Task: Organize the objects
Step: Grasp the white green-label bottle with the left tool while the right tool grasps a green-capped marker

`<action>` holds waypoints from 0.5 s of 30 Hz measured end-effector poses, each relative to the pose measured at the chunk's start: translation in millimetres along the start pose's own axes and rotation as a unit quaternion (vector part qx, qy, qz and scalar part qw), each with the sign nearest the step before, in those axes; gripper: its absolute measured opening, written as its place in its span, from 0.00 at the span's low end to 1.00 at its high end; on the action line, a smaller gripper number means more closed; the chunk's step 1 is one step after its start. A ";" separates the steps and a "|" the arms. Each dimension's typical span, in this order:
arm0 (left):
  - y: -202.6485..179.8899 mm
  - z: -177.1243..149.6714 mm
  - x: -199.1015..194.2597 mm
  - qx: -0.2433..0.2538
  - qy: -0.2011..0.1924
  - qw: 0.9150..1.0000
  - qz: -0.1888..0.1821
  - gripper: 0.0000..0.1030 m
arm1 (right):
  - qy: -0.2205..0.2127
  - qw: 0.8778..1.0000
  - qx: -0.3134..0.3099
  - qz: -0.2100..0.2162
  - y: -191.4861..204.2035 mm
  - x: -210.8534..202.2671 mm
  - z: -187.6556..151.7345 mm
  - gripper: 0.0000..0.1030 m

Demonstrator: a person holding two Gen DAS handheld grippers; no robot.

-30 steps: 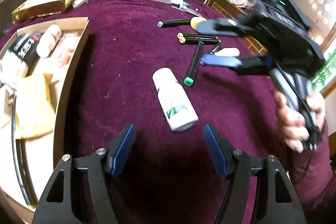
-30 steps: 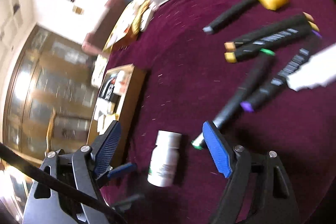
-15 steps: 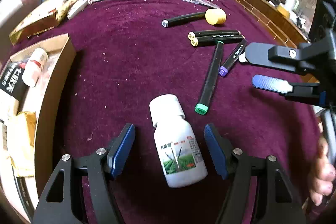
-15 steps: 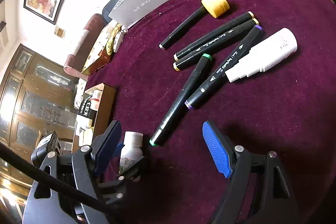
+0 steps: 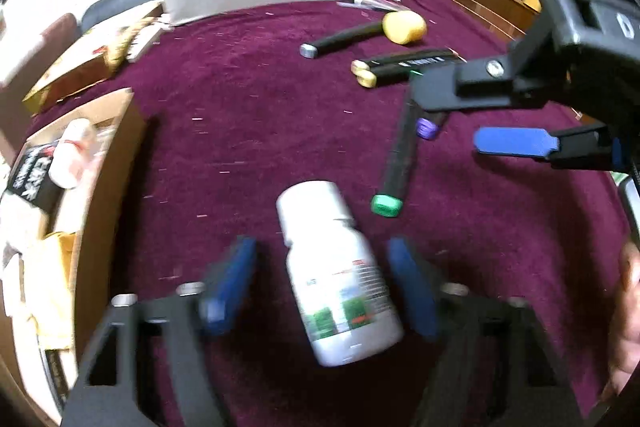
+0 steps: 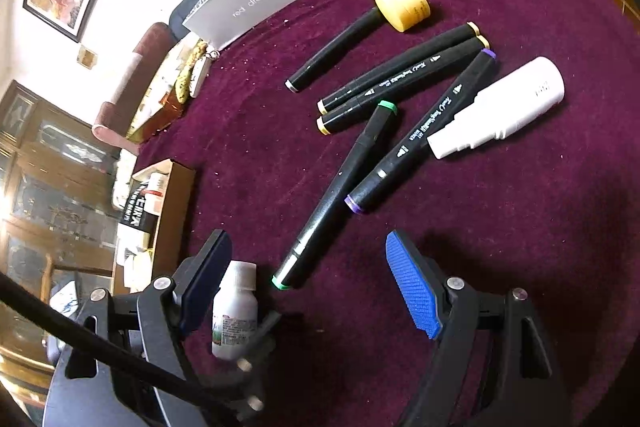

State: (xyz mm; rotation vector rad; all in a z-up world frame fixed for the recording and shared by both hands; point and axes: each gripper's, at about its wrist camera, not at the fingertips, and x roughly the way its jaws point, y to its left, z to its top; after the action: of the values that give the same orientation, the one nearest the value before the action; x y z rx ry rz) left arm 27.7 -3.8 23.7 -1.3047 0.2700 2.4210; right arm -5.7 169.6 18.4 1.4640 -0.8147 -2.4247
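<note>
My left gripper (image 5: 320,281) was closing around, not yet pinching, the small white plastic bottle (image 5: 338,275) lying on the maroon cloth (image 5: 240,131) (light, slick; I'd take its labelled body).

A small white plastic bottle (image 5: 340,275) with a white screw cap and a green-printed label lies on its side on the maroon velvet tablecloth (image 5: 240,131), cap pointing away. Beside it, a green-capped black marker (image 5: 396,163) lies nearly parallel, its green end near the bottle's cap.
</note>
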 end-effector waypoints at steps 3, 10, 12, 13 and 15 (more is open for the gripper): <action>21.5 -2.8 -7.4 -0.034 0.003 0.998 -0.044 0.28 | 0.005 1.000 -0.004 -0.007 5.9 2.9 -0.5 0.77; 57.9 -26.6 -34.8 -0.097 -0.012 0.991 -0.094 0.28 | 0.020 0.999 0.003 -0.044 18.5 25.1 -0.8 0.77; 67.8 -32.8 -42.1 -0.113 -0.015 0.988 -0.107 0.28 | 0.023 0.998 0.001 -0.064 23.1 34.0 0.3 0.72; 71.2 -34.4 -45.1 -0.116 -0.016 0.987 -0.112 0.28 | 0.020 0.996 0.001 -0.082 26.3 38.4 1.0 0.71; 79.4 -39.2 -52.4 -0.126 -0.022 0.984 -0.123 0.28 | 0.008 0.994 -0.011 -0.110 34.7 42.8 1.8 0.69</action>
State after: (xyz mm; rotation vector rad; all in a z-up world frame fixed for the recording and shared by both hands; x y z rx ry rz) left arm 51.0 -101.8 45.1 -1.2985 -0.2044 2.3223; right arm -32.3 123.0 5.6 1.6400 -0.6522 -2.5645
